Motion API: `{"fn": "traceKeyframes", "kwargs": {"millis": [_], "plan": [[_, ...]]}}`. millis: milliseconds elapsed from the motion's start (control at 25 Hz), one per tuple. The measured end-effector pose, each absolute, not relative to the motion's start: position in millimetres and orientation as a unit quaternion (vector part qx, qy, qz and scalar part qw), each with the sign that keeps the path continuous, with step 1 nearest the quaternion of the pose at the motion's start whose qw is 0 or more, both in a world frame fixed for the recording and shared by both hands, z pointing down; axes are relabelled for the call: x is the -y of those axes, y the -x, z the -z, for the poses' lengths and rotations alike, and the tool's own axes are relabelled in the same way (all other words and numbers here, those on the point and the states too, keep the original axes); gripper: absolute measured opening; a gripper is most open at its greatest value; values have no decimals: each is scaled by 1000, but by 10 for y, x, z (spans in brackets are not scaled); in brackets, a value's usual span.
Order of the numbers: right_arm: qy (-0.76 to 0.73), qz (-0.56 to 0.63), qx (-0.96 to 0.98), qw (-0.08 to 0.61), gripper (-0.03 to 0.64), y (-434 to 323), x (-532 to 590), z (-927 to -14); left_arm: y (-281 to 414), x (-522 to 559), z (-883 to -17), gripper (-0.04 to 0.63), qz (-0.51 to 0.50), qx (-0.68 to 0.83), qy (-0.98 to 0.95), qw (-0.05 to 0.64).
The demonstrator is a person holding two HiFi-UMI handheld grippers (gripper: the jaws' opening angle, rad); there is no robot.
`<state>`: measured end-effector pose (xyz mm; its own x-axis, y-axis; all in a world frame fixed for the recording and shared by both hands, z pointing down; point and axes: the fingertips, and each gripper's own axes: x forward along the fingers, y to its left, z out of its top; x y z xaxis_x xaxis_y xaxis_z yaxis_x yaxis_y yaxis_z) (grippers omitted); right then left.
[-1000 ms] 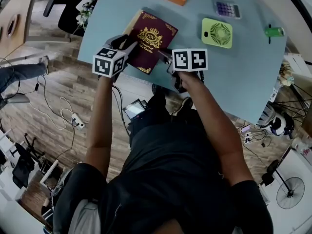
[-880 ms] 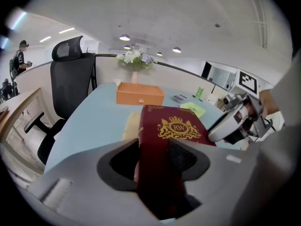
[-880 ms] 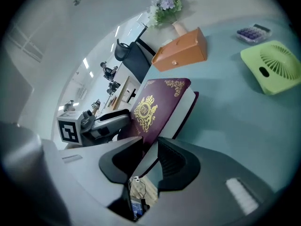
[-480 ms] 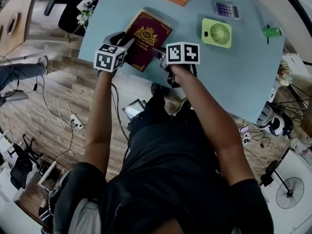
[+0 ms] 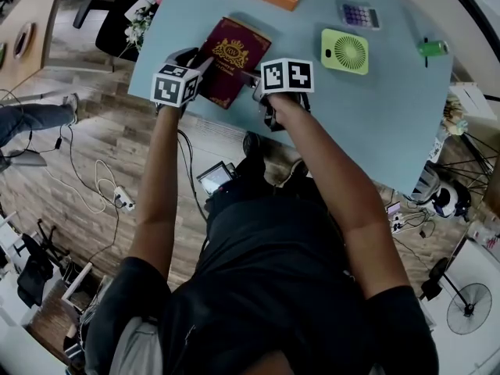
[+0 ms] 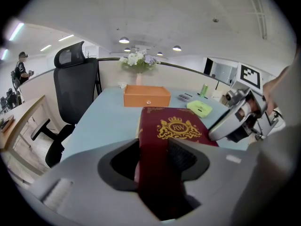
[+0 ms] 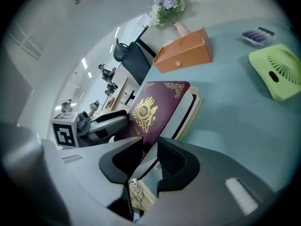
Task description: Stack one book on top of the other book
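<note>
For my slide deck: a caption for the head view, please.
Left tool and right tool grip a maroon book on a blue table.

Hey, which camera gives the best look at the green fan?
The head view: the green fan lies whole, grille up. The right gripper view cuts it off at the picture's edge; the left gripper view shows it small and flat.

Green fan (image 5: 344,51), calculator (image 5: 359,14), white flowers (image 6: 138,59), black office chair (image 6: 75,86)
</note>
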<state>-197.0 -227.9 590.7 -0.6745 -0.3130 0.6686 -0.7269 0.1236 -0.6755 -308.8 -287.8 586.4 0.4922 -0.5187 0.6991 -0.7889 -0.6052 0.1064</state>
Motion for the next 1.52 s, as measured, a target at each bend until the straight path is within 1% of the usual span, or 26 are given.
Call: {"fn": "traceKeyframes", "kwargs": {"millis": [120, 520, 880, 1200, 1520], "plan": [[-365, -543, 733, 185, 95, 1942, 2281, -5869, 3080, 2847, -5818, 241, -328, 387, -838, 204], [-399, -511, 749, 132, 95, 1611, 2303, -5410, 2964, 2656, -5211, 241, -301, 389, -856, 158], [-407, -466, 784, 44, 95, 1055, 2154, -4587, 2444, 2216, -4554, 241, -280, 346, -887, 119], [-434, -364, 824, -25, 95, 251, 1848, -3501, 1962, 1895, -3832, 241, -226, 339, -909, 90], [-457, -231, 858, -48, 95, -403, 1301, -2537, 1535, 1491, -3099, 241, -182, 336, -923, 39]]}}
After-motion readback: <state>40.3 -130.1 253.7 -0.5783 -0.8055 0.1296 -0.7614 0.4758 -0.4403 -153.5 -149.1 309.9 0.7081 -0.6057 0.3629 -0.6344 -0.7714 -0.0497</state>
